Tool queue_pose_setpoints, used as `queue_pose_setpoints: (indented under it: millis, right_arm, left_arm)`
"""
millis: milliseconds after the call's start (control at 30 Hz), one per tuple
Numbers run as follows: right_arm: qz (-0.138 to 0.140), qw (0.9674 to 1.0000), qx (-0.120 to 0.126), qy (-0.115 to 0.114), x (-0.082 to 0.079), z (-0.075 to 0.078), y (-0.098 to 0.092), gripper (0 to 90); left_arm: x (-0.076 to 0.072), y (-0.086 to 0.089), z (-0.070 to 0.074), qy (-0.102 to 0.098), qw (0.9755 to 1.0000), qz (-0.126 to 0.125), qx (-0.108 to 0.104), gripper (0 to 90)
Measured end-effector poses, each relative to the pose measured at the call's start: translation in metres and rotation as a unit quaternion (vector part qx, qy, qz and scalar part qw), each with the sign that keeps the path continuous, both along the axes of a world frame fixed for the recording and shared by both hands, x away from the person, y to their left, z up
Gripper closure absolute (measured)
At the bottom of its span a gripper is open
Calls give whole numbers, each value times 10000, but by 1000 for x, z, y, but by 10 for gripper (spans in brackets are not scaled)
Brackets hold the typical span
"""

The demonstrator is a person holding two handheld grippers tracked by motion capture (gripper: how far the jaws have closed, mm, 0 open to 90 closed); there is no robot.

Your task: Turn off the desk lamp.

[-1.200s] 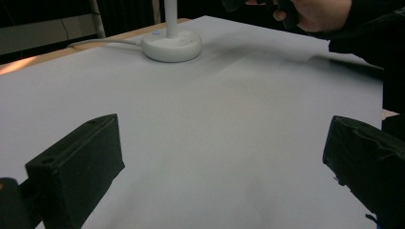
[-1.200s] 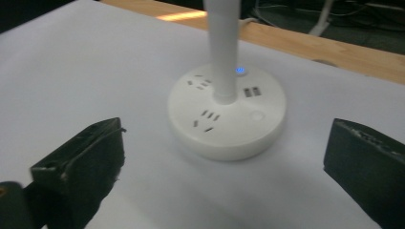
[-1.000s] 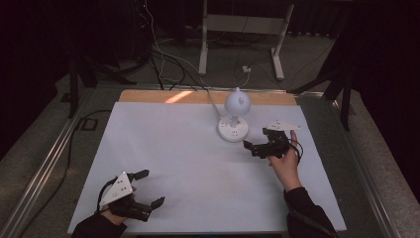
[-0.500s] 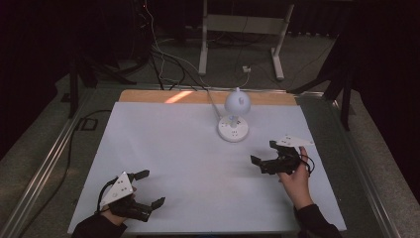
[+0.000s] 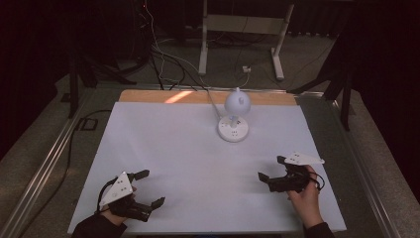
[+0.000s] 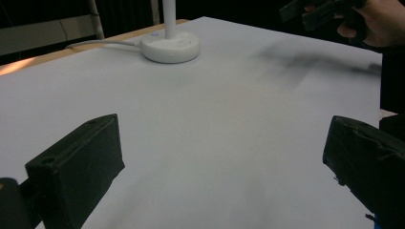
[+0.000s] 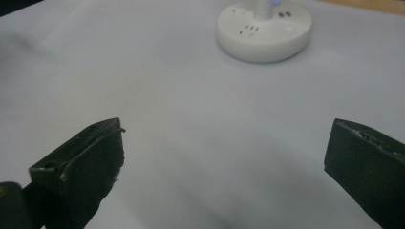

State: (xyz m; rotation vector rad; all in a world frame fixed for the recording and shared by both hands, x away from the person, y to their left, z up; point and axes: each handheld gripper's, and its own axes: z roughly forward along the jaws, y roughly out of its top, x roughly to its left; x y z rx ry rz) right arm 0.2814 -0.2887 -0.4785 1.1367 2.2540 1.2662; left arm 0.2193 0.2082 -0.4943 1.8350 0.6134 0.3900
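On the white table sheet (image 5: pixel 198 148) both grippers rest spread, holding nothing: left gripper (image 5: pixel 148 188) near, right gripper (image 5: pixel 272 168) opposite. Probably a pause; the lamp (image 5: pixel 234 121) stands far, apparently unlit, perhaps needing approach.

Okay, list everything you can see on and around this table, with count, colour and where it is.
Desk lamp: one, white, round base, far centre of the table.
Table cover: one, white, over the tabletop.
Cables: several, dark and white, on the floor beyond the table.
Metal stand: one, pale, on the floor behind.
Left gripper: one, black, open, near left corner.
Right gripper: one, black, open, near right, held in a hand.
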Motion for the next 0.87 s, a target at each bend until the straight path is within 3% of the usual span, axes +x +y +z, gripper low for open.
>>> queue_pose_setpoints:
  millis: [67,300,500,867]
  right_arm:
    - [-6,10000,-67,26,-5,-3,-3,0]
    - [6,10000,58,0,-24,-11,-15,0]
    - [78,9999,-111,6,-35,-20,-22,0]
    - [227,9997,-123,12,-35,-25,-25,0]
  left_arm:
    - [0,0,0,-3,10000,-1,-22,5]
    - [0,0,0,1,10000,-4,-15,5]
    - [-1,-1,0,7,10000,-11,-5,5]
    - [0,-1,0,9,10000,-10,3,5]
